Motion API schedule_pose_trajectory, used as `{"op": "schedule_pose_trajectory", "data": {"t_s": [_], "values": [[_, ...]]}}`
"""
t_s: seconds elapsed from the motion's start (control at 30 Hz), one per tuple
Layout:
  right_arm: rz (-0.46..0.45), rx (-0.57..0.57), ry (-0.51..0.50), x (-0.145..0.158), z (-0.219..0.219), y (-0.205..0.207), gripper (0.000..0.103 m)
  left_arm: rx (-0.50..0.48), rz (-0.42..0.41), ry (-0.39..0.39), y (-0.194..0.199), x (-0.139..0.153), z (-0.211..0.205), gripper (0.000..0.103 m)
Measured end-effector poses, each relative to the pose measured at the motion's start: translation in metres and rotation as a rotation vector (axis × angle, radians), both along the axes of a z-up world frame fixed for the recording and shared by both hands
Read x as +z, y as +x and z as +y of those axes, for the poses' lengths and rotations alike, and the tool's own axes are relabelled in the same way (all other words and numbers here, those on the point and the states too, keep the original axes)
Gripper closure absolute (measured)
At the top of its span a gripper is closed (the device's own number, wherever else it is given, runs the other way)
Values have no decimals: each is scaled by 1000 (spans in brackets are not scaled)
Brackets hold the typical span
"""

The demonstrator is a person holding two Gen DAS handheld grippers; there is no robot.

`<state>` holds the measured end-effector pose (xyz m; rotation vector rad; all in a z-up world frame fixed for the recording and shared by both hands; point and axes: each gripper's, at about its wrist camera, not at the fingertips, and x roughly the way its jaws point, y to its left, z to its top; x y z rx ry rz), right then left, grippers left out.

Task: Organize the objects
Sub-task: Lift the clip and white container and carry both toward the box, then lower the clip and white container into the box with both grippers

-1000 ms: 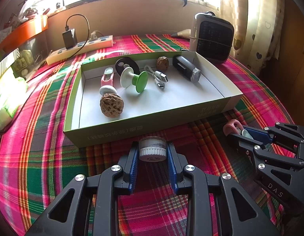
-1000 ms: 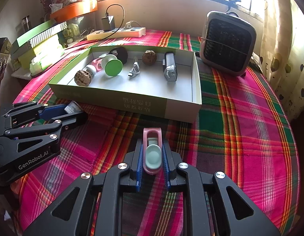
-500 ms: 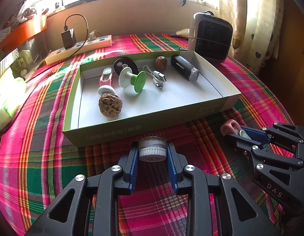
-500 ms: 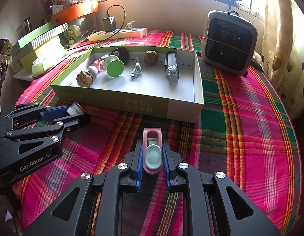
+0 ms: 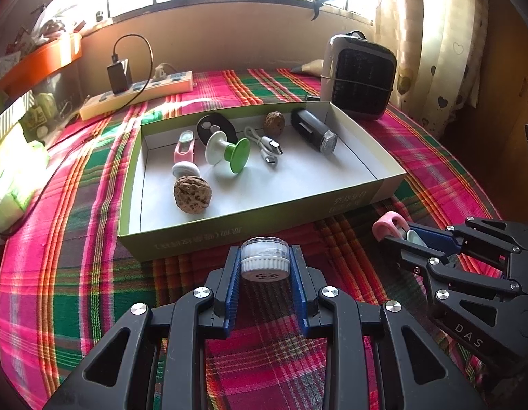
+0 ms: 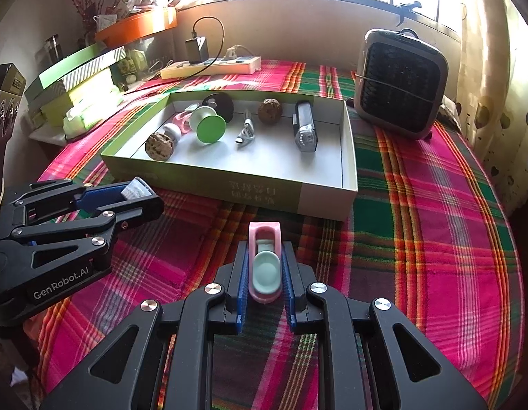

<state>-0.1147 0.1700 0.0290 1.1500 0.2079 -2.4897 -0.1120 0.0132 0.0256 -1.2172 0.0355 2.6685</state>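
My left gripper (image 5: 264,256) is shut on a small clear jar with a white ribbed lid (image 5: 264,259), held just in front of the near wall of the green box (image 5: 202,235). My right gripper (image 6: 264,263) is shut on a pink clip with a mint pad (image 6: 264,266), also short of the box's near wall (image 6: 250,191). Each gripper shows in the other's view: the right one (image 5: 395,230) at right, the left one (image 6: 141,191) at left. Inside the box lie two walnuts (image 5: 192,194), a green-and-white spool (image 5: 226,152), a pink clip (image 5: 184,147), a white cable (image 5: 265,148) and a dark torch (image 5: 313,131).
The box sits on a plaid cloth (image 6: 435,225) that covers the table. A grey heater (image 6: 400,83) stands behind the box at right. A power strip with a charger (image 5: 137,94) lies at the back left. Stacked green boxes (image 6: 76,82) stand at the left edge.
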Motion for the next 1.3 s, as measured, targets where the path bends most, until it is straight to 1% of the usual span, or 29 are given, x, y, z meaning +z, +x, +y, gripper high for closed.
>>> {"op": "schedule_pose_trajectory", "data": {"t_s": [0.1, 0.43, 0.73, 1.07, 1.3], "values": [[10, 1, -1, 5, 0, 0, 85, -4, 5, 17, 1, 5, -1, 78], [64, 12, -18, 29, -3, -7, 85, -12, 36, 30, -2, 22, -1, 78], [82, 22, -14, 39, -7, -17, 85, -11, 33, 49, -16, 27, -3, 78], [83, 30, -11, 47, -11, -46, 85, -1, 16, 63, -40, 27, -4, 78], [63, 34, -2, 42, -17, -70, 85, -2, 12, 55, -53, 26, -3, 78]]}}
